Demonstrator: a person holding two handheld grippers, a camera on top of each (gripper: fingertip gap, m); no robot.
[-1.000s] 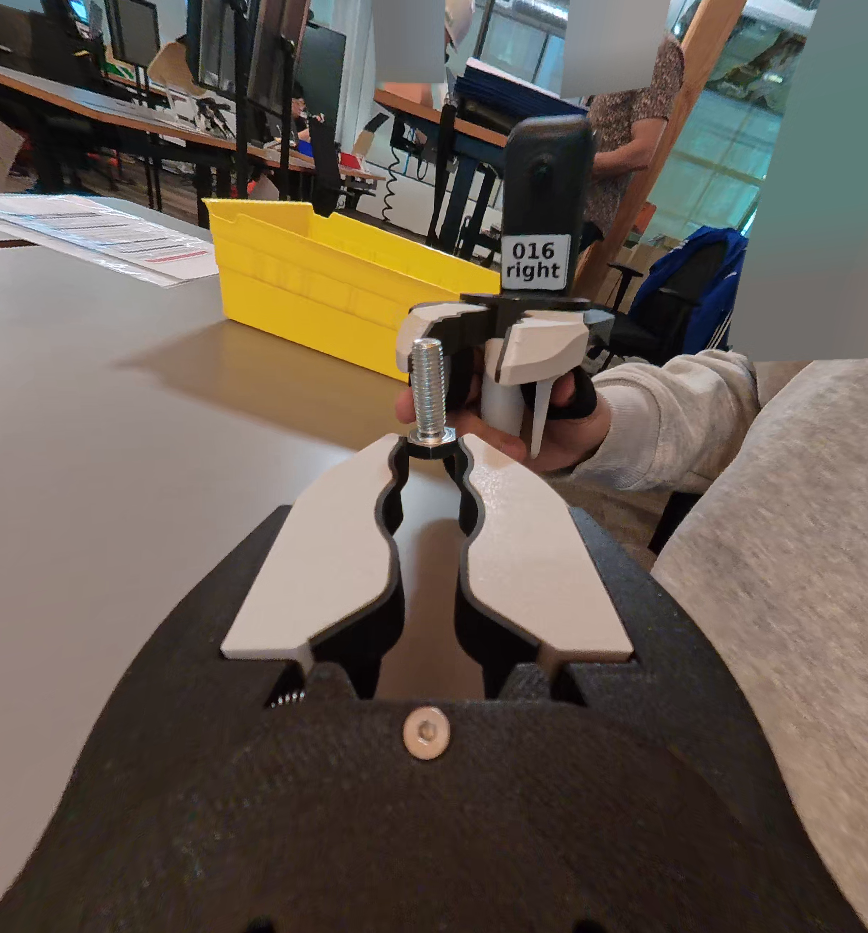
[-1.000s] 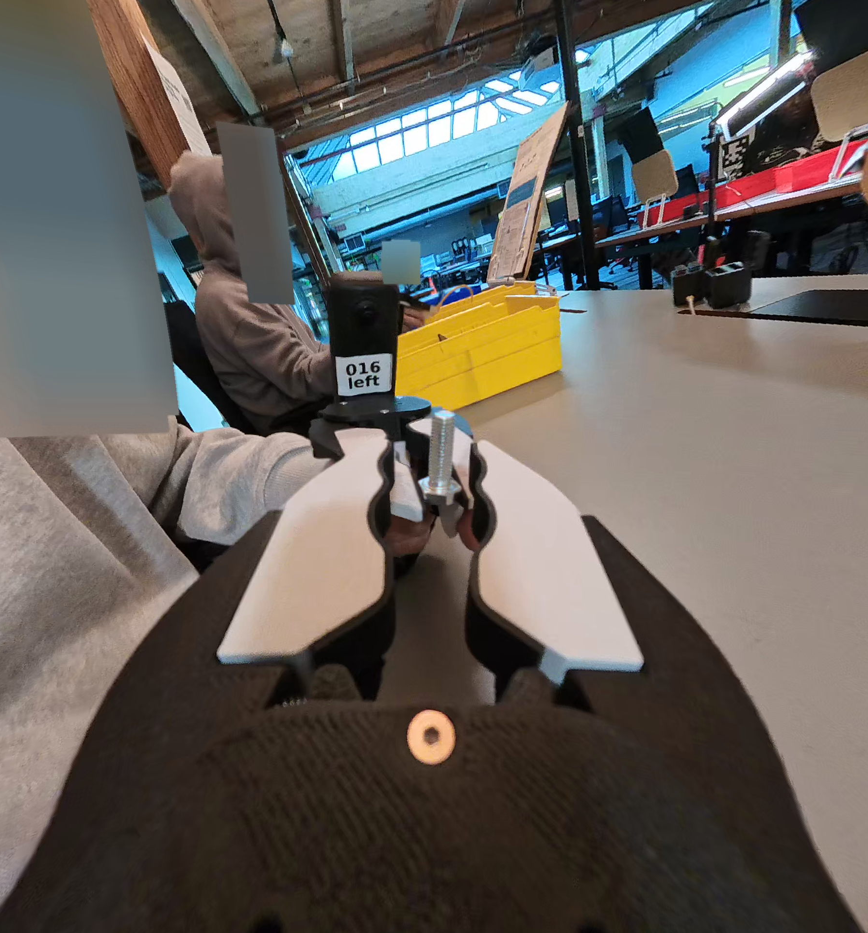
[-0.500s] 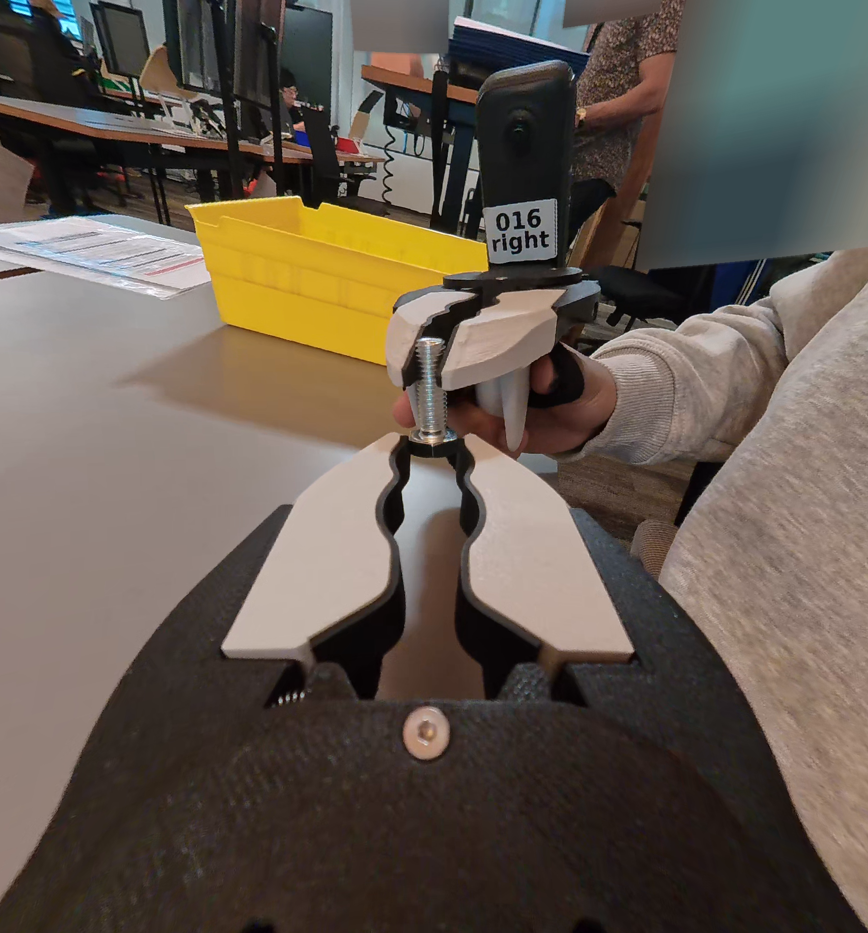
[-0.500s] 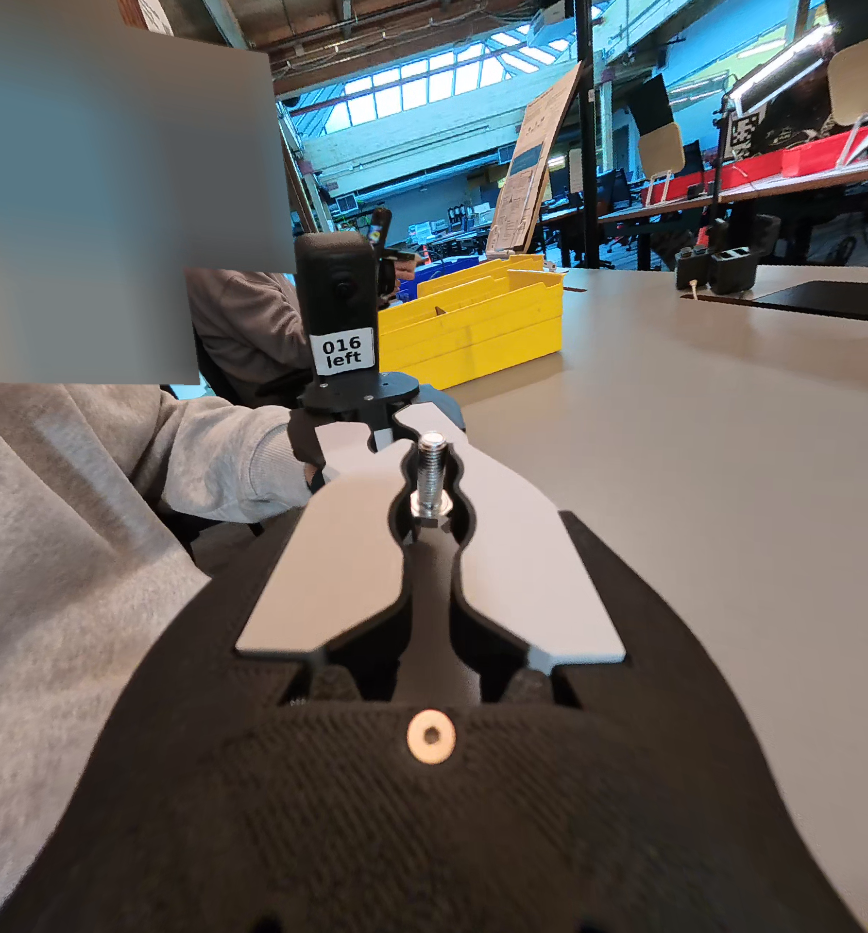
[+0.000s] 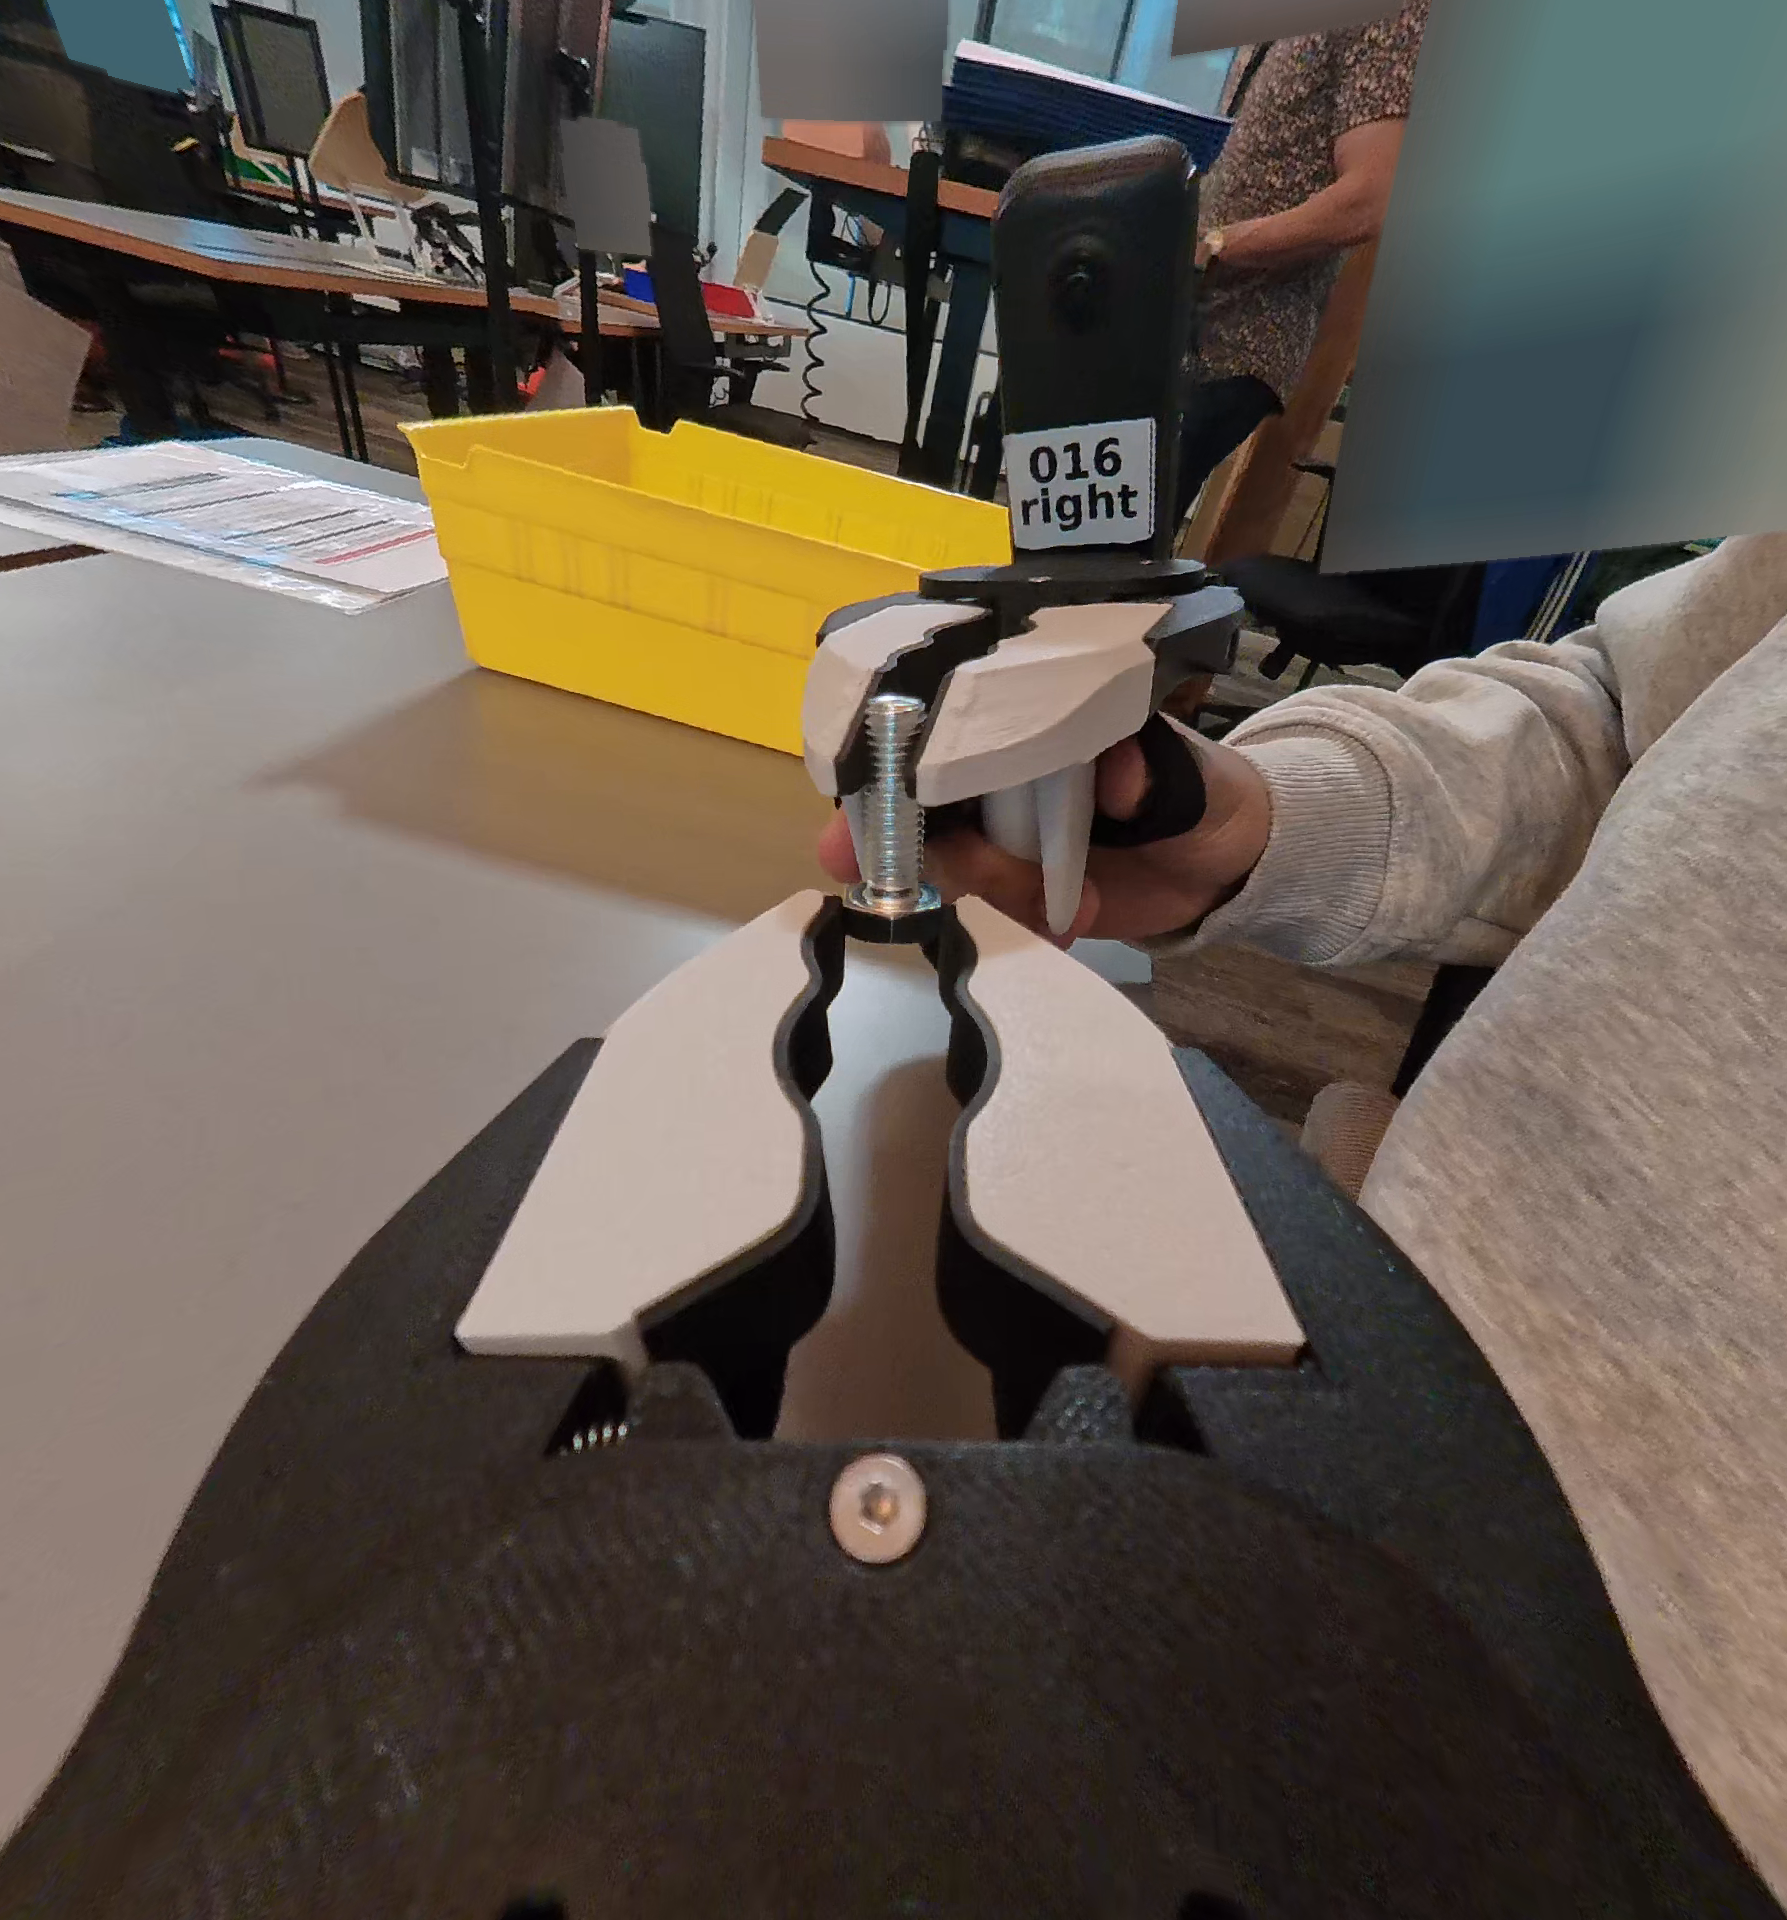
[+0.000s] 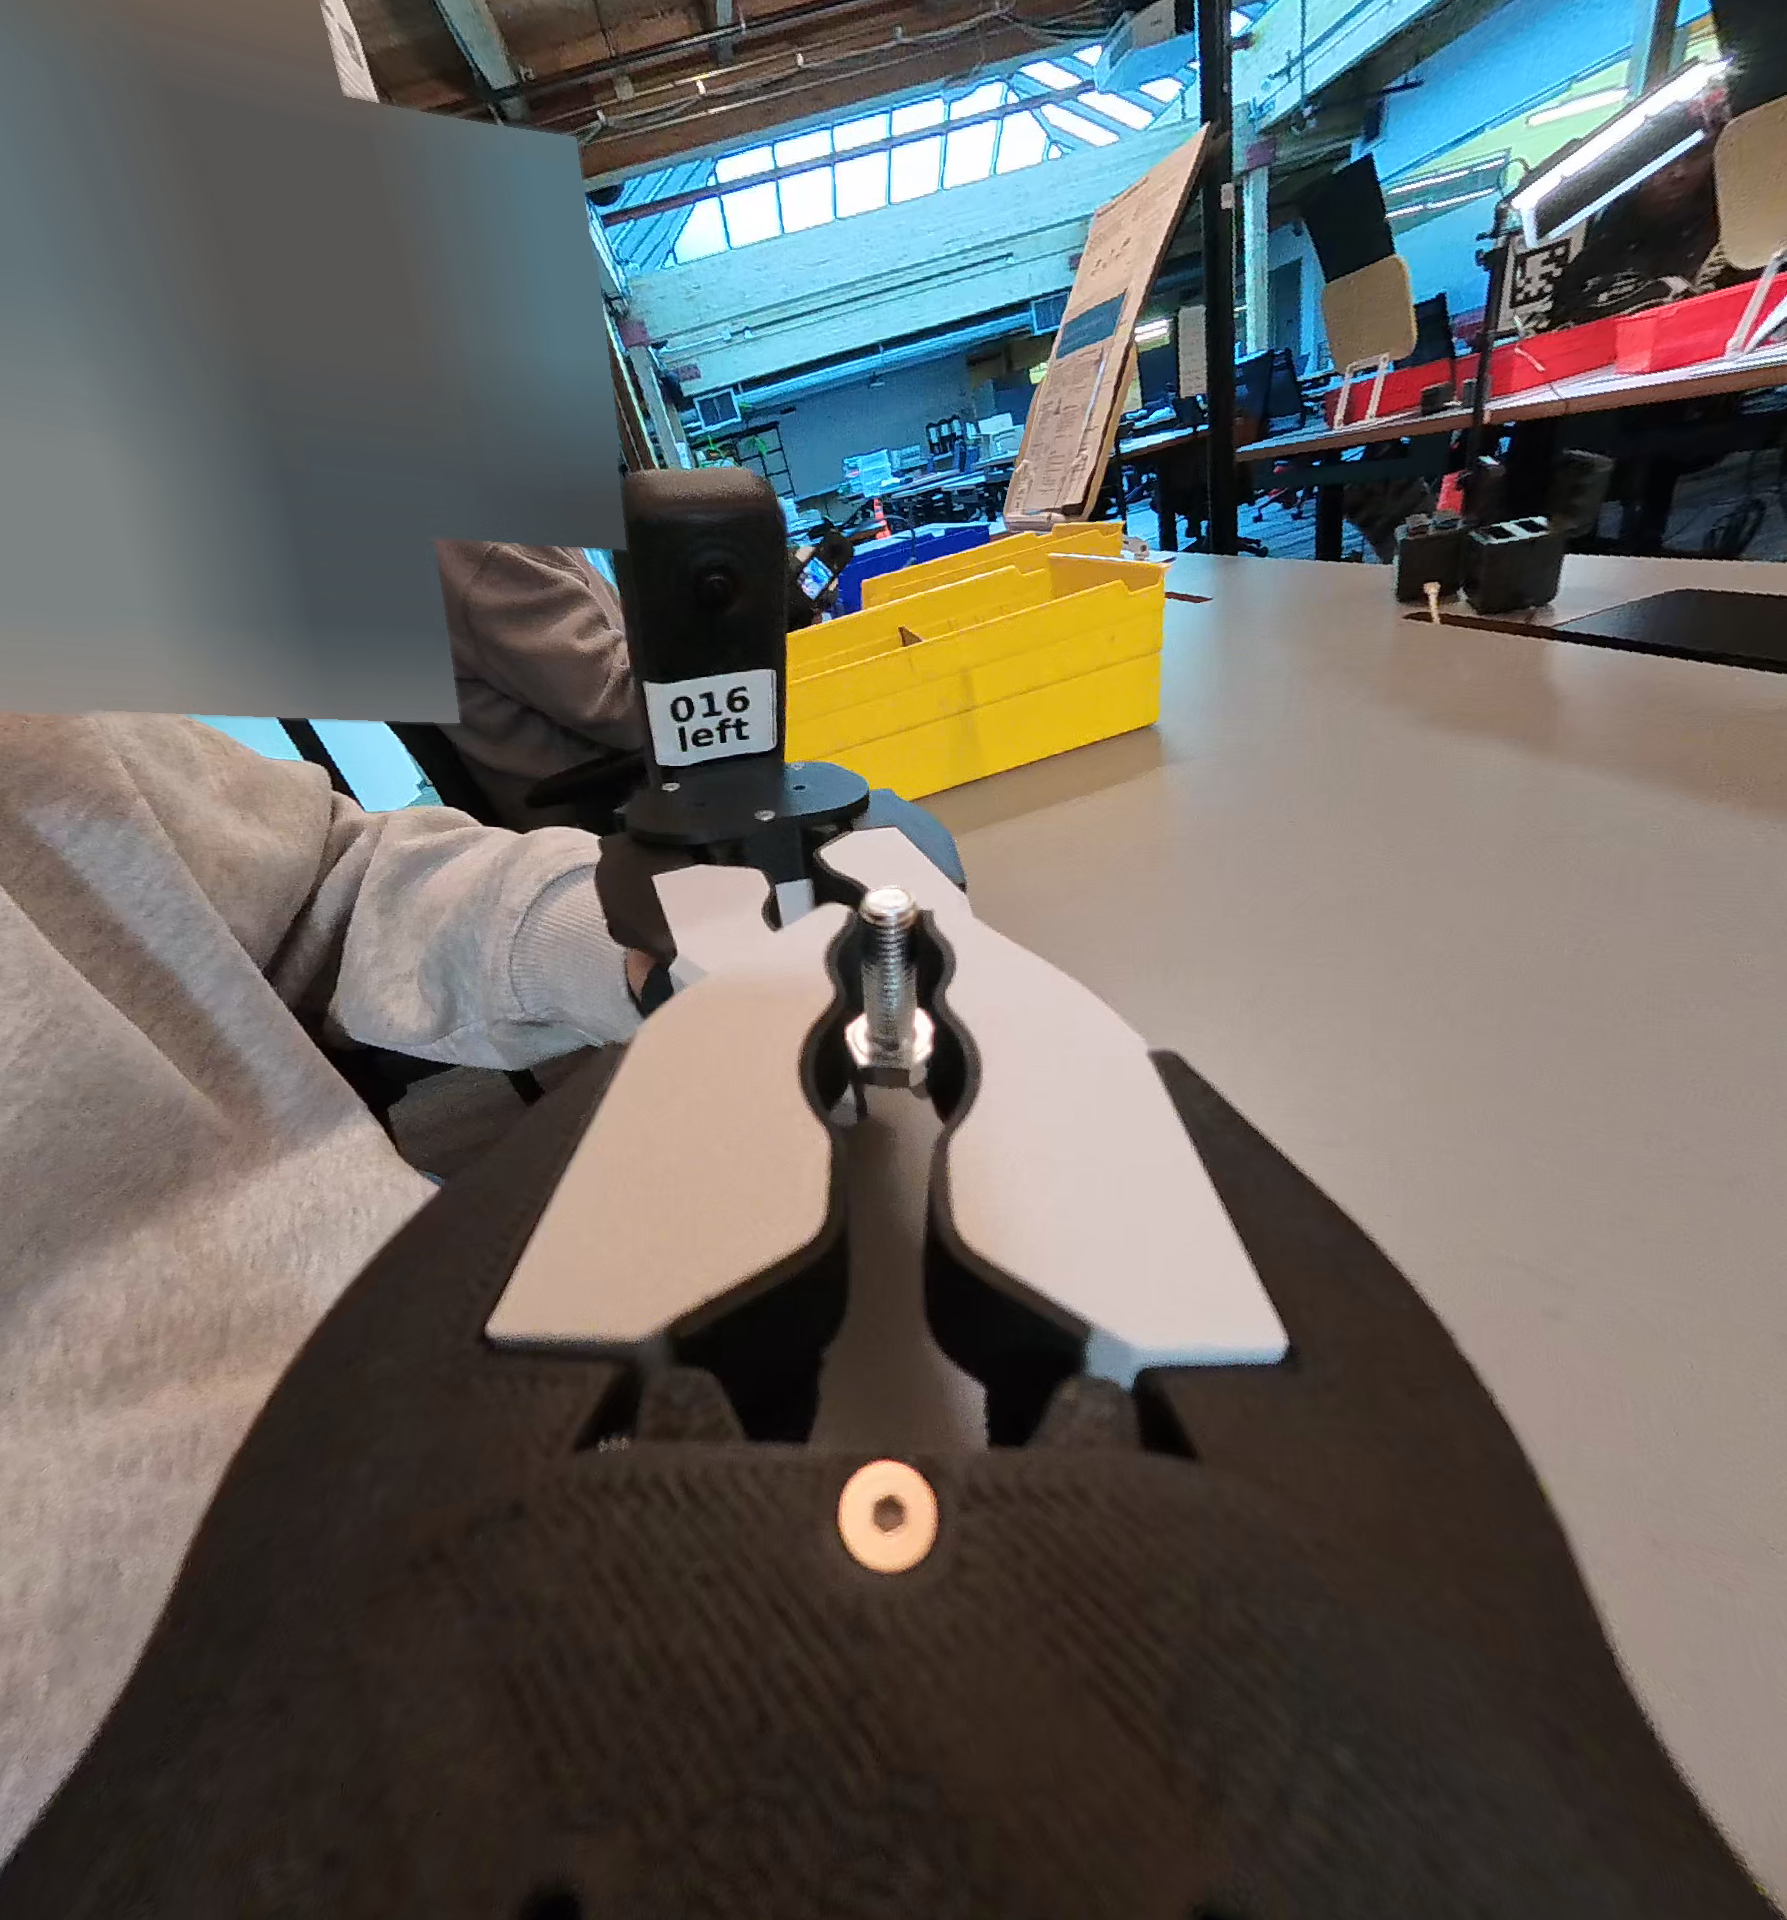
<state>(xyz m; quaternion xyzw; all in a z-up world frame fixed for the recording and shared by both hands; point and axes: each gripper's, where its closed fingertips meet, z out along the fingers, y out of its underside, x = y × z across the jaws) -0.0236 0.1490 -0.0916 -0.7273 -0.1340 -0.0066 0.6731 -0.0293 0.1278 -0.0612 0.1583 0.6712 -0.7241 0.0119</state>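
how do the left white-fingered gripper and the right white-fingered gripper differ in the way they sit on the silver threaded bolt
The left white-fingered gripper pinches the silver threaded bolt at its base with its very fingertips. The right white-fingered gripper surrounds the upper thread in a finger notch, and contact there is unclear. The left sits below the silver hex nut, the right above it. Both meet the same upright bolt from opposite sides.

A long grey table point(image 6: 1440, 935) stretches into a workshop hall. Skylights point(image 6: 868, 187) glow blue under timber beams. Desks point(image 5: 245, 249) with monitors point(image 5: 276, 78) stand behind.
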